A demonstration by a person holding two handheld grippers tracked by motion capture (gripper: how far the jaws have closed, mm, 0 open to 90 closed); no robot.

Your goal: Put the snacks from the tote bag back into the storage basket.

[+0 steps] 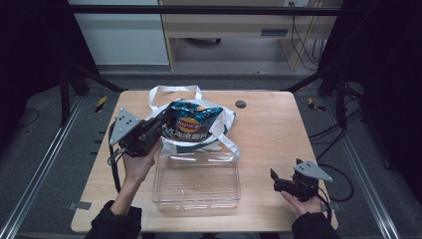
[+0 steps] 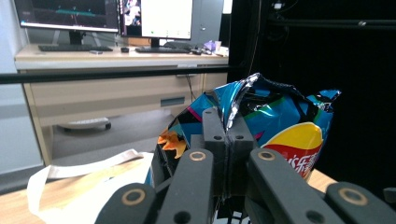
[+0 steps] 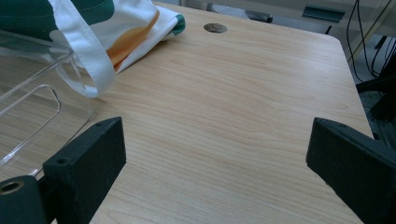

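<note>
The chip bag (image 1: 191, 122) is lying above the white tote (image 1: 219, 130), its long axis running across the table (image 1: 278, 129), with the left gripper (image 1: 160, 125) clenching its crimped edge, seen close in the left gripper view (image 2: 261, 116), while the right gripper (image 1: 279, 179) is resting wide open.

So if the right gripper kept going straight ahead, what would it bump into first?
Probably nothing soon: the right gripper, jaws open, points over bare table. The bag strap and clear box sit off to one side.
</note>
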